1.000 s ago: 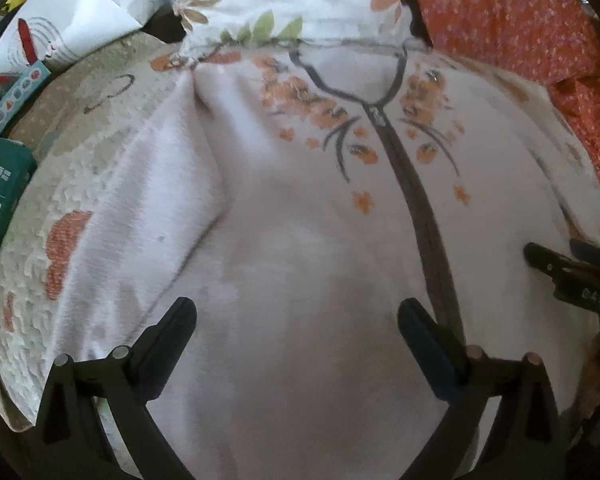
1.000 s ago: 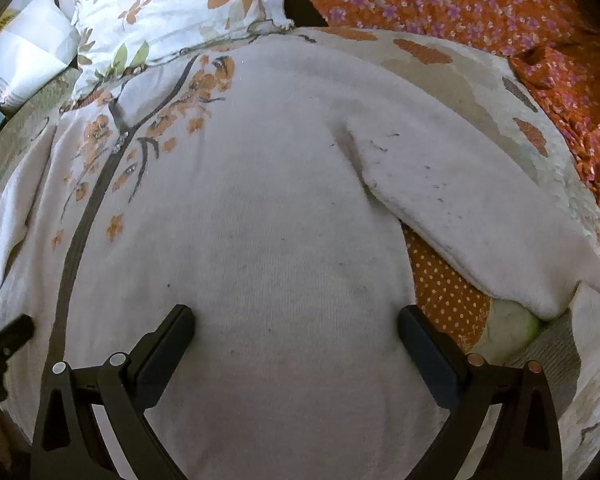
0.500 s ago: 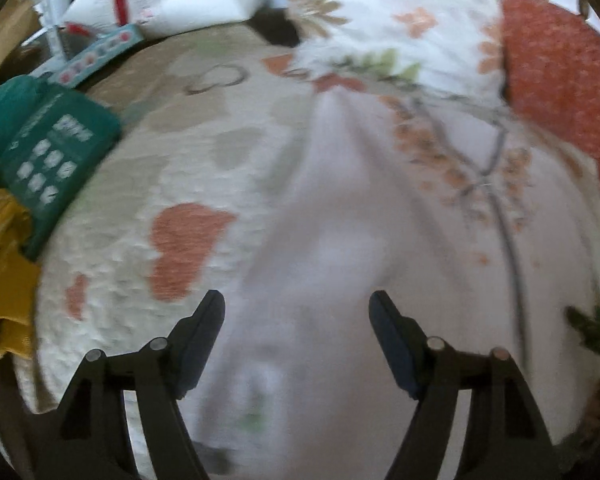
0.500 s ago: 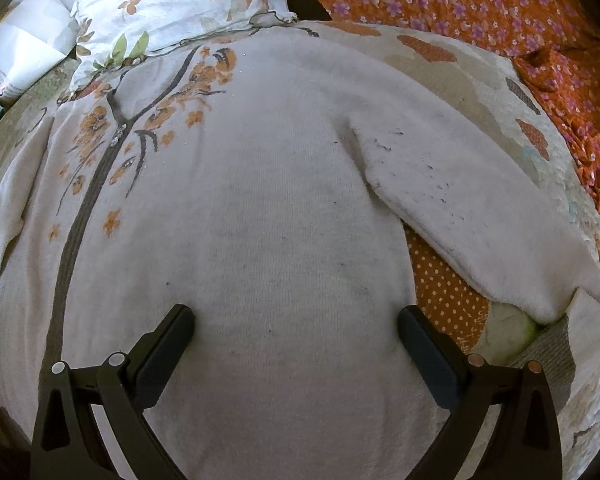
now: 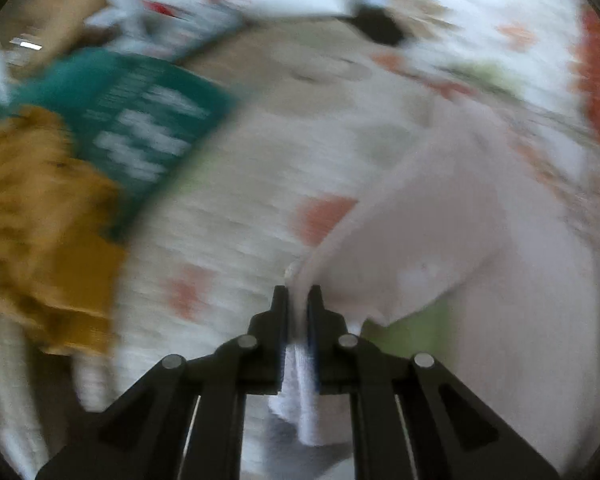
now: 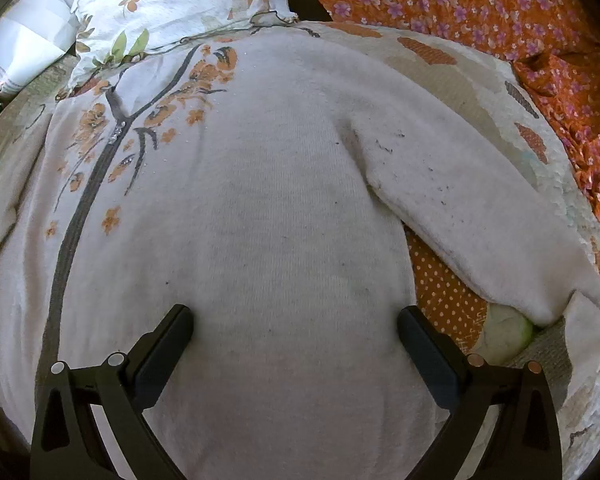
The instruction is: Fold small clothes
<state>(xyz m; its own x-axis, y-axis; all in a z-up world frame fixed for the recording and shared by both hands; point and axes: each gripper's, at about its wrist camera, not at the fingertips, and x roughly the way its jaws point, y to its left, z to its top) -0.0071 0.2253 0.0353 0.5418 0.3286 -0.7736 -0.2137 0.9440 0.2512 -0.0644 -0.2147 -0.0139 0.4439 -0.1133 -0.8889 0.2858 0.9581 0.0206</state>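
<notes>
I keep the white sweater [image 6: 268, 216] lying flat on the bed [image 6: 460, 80], front side up, with its dark zipper line [image 6: 72, 236] and the orange flower print [image 6: 204, 76] turned toward the pillow [image 6: 168, 4]. I think it lies spread like this because a flat garment is easier to fold in straight lines.

My left gripper [image 5: 298, 300] has its jaws clenched on white cloth: a narrow strip of fabric passes between them and hangs below. From the shape, I judge it is the end of the left sleeve [image 5: 412, 240], which rises from the bedcover toward the jaws. This view is strongly blurred, so I cannot say exactly which part of the cuff is caught. I take the sleeve at its end because from there the whole sleeve can be carried over the body in one move.

My right gripper [image 6: 296, 344] hovers over the lower part of the sweater with the jaws released and wide apart; nothing is between them. It seems to wait there, perhaps to hold the body in place.

The right sleeve [image 6: 480, 216] lies spread out to the side, apart from the body, not yet folded. A green garment [image 5: 140, 120] and a yellow cloth [image 5: 40, 220] lie beside the bedcover on the left; they look like other pieces of the pile.
</notes>
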